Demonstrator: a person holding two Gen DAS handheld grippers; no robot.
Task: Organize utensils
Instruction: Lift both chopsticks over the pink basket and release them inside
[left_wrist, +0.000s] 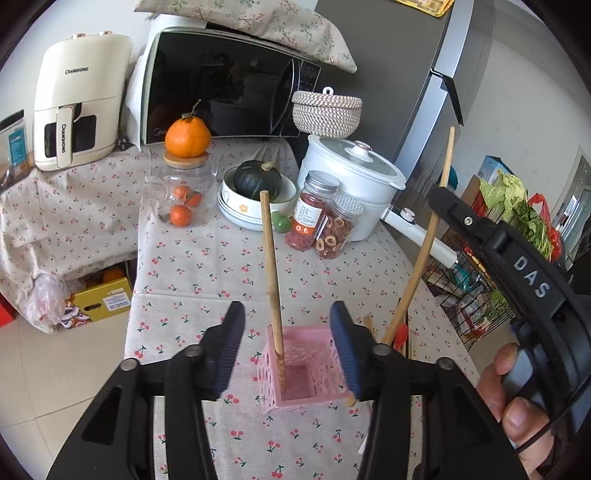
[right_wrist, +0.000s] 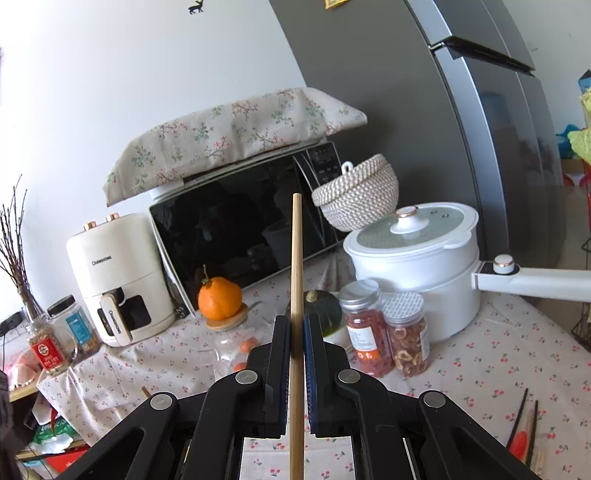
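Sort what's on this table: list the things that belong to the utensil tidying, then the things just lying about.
Job:
pink basket
chopstick in basket
chopstick in right tongs
left tongs, open
loose utensils

Lying about:
microwave
air fryer
white pot
two jars
squash

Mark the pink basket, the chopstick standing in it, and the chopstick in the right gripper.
pink basket (left_wrist: 291, 400), left wrist view, near wall.
standing chopstick (left_wrist: 272, 273), left wrist view, mid shaft.
held chopstick (right_wrist: 296, 258), right wrist view, upper shaft.
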